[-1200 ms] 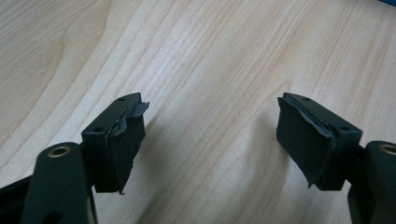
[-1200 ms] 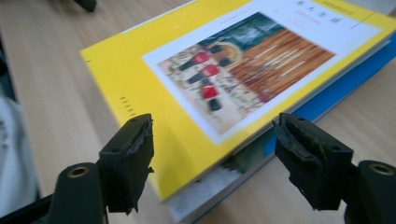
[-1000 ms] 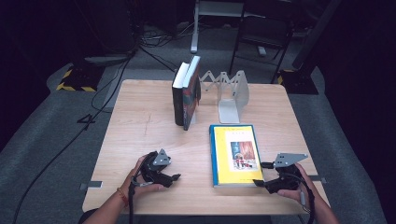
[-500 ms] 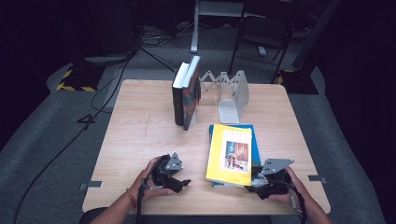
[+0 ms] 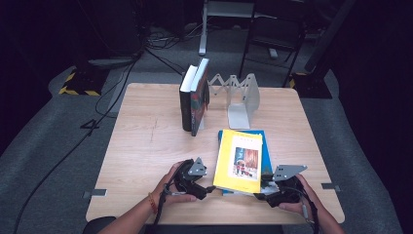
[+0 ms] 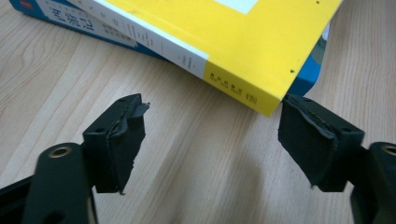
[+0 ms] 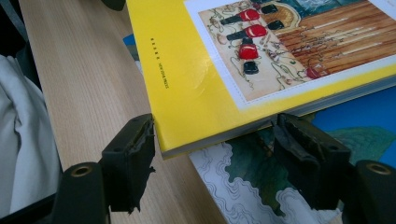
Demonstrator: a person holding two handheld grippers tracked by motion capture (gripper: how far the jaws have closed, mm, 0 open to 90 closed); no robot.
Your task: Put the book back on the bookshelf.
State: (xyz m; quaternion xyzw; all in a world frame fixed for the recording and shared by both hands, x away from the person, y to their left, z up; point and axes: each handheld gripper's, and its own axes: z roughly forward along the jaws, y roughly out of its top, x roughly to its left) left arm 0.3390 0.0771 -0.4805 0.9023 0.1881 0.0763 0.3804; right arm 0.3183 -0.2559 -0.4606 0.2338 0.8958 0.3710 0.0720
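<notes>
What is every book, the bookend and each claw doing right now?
Yellow paperback book: lying flat, skewed on the blue one.
Blue book: flat on the table, partly covered.
Two dark books: standing upright.
White metal bookend: upright, stretched out.
Left claw: open, near the yellow book's corner.
Right claw: open, has been closing around the yellow book's edge.

On the tabletop [image 5: 146, 146] we find two upright books [image 5: 194, 95] at the far middle, leaning together, with the folding book stand [image 5: 238, 97] just to their right. Nearer us, right of centre, the top book [image 5: 241, 161] lies skewed on the lower book [image 5: 265, 146]. The left gripper [image 5: 207, 187] sits just left of this stack's near corner, the right gripper [image 5: 263, 187] at its near right corner.
</notes>
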